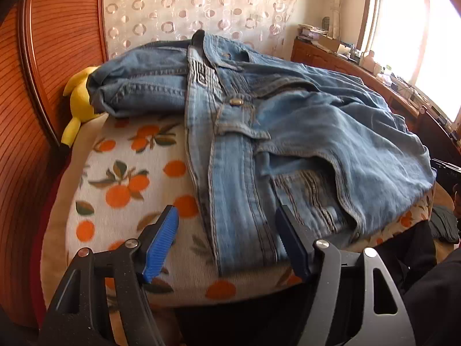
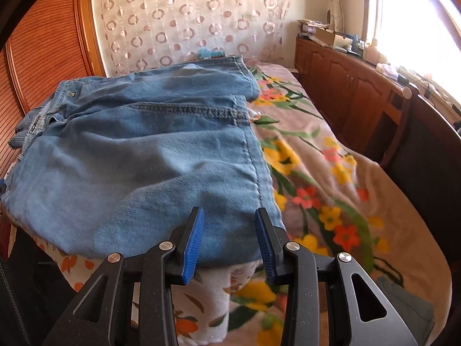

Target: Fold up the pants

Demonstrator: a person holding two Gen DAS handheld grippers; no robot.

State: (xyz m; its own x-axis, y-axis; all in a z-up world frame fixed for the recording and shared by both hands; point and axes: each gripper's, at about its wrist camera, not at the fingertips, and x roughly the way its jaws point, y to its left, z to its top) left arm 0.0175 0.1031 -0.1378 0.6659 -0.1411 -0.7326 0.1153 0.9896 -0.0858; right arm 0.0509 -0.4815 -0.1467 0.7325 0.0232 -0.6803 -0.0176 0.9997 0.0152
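Denim jeans (image 1: pixel 259 132) lay folded on the bed (image 1: pixel 121 190), on an orange-print blanket, the waistband at the left end beside a yellow toy (image 1: pixel 79 101). The left gripper (image 1: pixel 227 239) hung over the near waistband with fingers spread, holding nothing. The right gripper (image 2: pixel 229 239) stood partly open over the near hem, not pinching the cloth.

Window (image 1: pixel 415 26) glare right; fisheye-warped edges; slight blur.
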